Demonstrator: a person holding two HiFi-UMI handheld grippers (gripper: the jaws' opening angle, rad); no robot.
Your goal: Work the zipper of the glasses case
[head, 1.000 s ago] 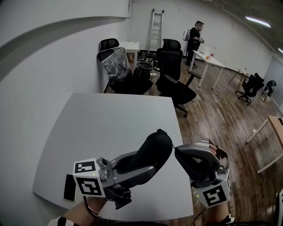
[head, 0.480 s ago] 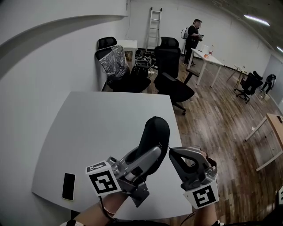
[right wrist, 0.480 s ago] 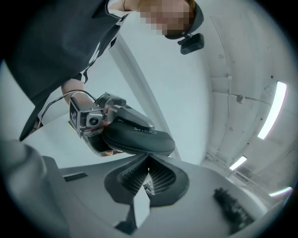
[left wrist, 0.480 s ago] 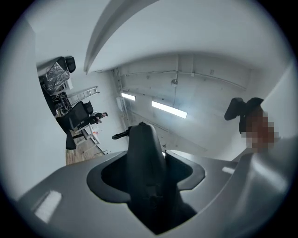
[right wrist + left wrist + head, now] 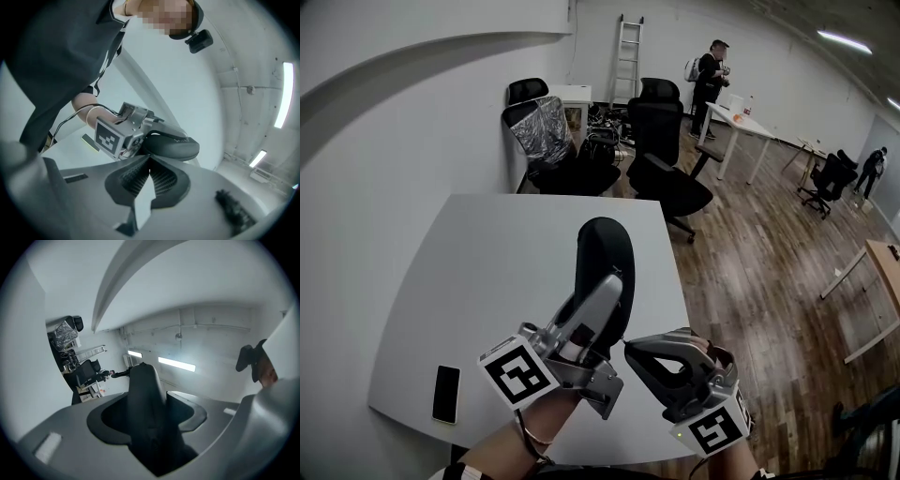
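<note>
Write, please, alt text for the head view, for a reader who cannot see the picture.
The left claw grips a black glasses case and holds it nearly upright above a white table. The right claw, shut, has its tips close to the case's lower part. Behind the table stand office chairs and a ladder.

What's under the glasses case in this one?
White table. The left hand-held gripper holds the glasses case upright above it, covering the case's lower end and the table spot directly beneath.
</note>
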